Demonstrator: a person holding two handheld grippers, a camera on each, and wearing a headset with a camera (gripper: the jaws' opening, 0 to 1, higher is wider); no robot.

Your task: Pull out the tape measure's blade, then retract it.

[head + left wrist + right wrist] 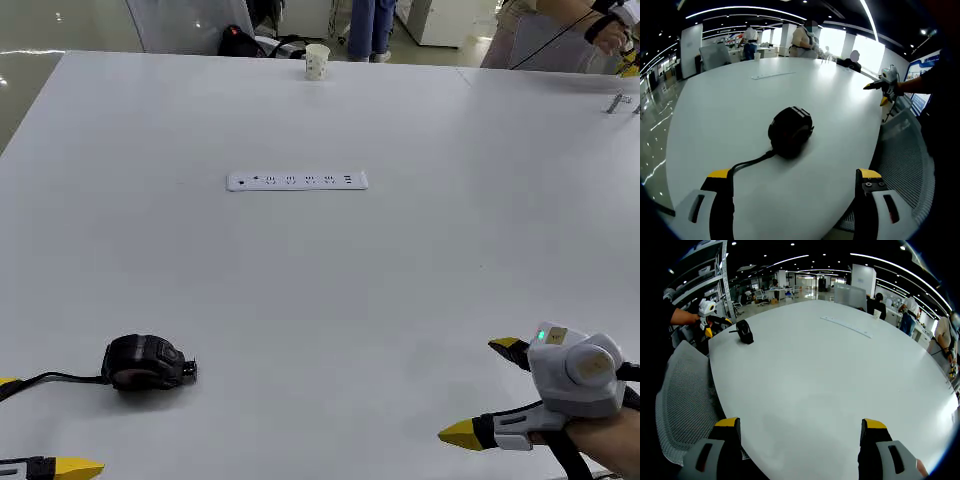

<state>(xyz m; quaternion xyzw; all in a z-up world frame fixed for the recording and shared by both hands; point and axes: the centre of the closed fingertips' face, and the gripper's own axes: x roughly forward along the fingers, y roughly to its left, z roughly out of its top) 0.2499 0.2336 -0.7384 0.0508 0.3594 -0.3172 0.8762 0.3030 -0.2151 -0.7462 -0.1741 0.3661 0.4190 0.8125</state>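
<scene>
One wide white bench (400,300) carries the work. Over its near edge both tools hang with jaws spread and nothing between them: the right tool (470,390) is well apart from the task's thing, and the left tool (793,175) is just behind it. The tape measure (145,362) lies on its side near the left front part of the bench, in line with the gap of the left tool but not touched. It looks like a compact black case, probably dense for its size, hard, with a rubber skin that should not slip. I would clamp the case across its two flat sides. A thin strap (55,379) runs from it toward the left jaw; whether they touch I cannot tell. The blade should be thin, springy steel that snaps back, so its end hook is what the other tool must pinch. That hook is too small to see surely.
</scene>
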